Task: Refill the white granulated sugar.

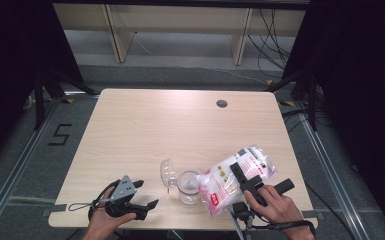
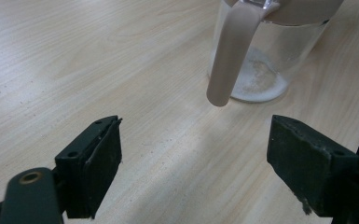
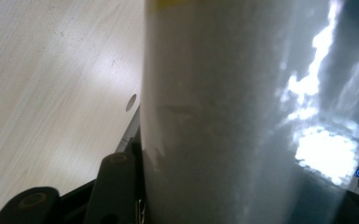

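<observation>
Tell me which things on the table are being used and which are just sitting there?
Being used:
clear glass jar with a pinkish handle
white plastic bag with red print, clamped by the right gripper
clear domed lid beside the jar

Just there:
left gripper, open, holding nothing
dark round hole in the wooden table

I work at a pale wooden table with rounded corners [image 1: 145, 125], a small round dark cable hole [image 1: 222, 103] near its upper right edge. Around it lies grey floor [image 1: 35, 165], with a black "5" marking [image 1: 60, 134] at the left of the frame and metal floor rails [image 1: 10, 172] running down both sides. Black curtains [image 1: 10, 60] darken the upper corners; a light wooden shelf frame [image 1: 180, 25] stands at top centre, black cables [image 1: 272, 35] hanging beside it
</observation>
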Motion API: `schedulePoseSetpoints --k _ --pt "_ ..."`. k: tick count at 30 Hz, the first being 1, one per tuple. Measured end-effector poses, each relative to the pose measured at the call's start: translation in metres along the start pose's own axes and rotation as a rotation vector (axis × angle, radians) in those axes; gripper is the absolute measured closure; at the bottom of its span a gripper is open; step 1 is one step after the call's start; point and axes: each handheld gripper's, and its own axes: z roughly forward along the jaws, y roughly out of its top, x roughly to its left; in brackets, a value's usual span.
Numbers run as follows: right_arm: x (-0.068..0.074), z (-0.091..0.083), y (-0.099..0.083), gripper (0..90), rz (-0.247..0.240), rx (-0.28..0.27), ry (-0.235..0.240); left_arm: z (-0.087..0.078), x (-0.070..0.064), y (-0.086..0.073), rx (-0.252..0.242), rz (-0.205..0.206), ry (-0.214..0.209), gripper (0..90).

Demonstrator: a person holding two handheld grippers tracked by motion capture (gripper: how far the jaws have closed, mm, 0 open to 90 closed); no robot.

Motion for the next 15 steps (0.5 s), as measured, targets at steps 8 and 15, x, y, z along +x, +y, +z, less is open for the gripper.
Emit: schedulePoseSetpoints --k 8,15 --pt "0.0007 0.0003 0.0001 57.2 0.008 0.003 0.001 0.0006 -0.0001 -0.0003 -0.003 -0.003 0.001 17.4" --pt "0.0015 0.0011 -0.0003 57.3 0.014 0.000 0.005 -0.0002 0.0017 0.0001 0.005 0.009 0.002 17.4"
